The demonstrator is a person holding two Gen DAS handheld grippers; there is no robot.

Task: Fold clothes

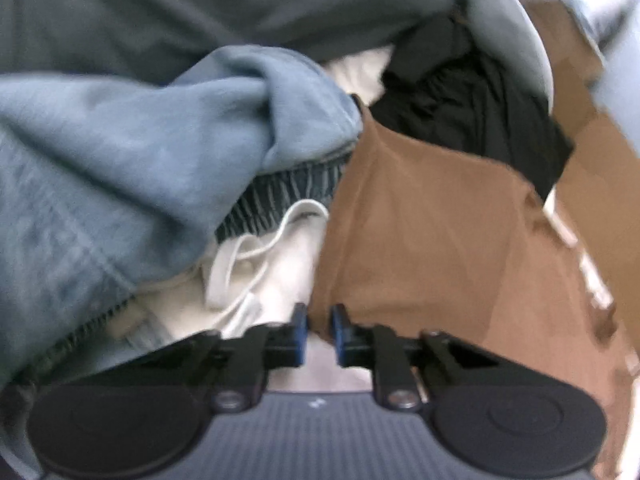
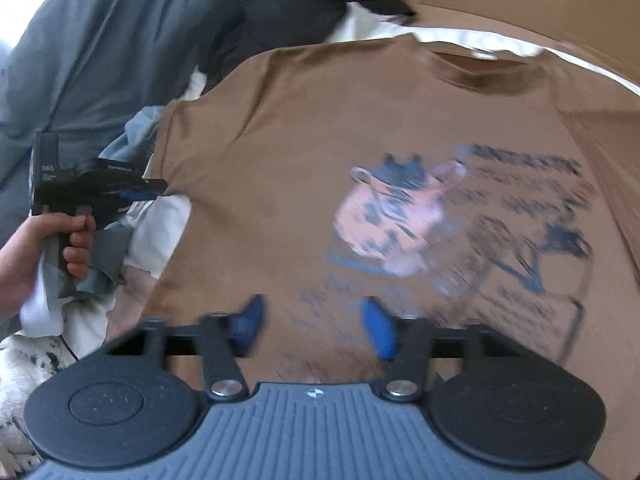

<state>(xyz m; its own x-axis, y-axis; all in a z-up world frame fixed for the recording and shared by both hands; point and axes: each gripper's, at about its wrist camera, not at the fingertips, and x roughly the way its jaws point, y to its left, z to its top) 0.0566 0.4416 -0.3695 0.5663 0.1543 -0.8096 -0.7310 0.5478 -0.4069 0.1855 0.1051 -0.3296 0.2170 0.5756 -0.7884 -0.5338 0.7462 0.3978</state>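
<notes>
With my left gripper (image 1: 318, 320) pinching the tee's (image 2: 320, 140) 9 o'clock edge and my right gripper (image 2: 314, 326) half open and empty, the hem may bunch.

This looks like a home, likely a bedroom or laundry corner. Worn clothes lie heaped together on white bedding (image 2: 160, 216): a blue hoodie (image 1: 132, 152), a brown printed T-shirt (image 2: 304, 152), a black garment (image 1: 472, 112). A cardboard box (image 1: 576, 92) stands just beside the pile.
</notes>
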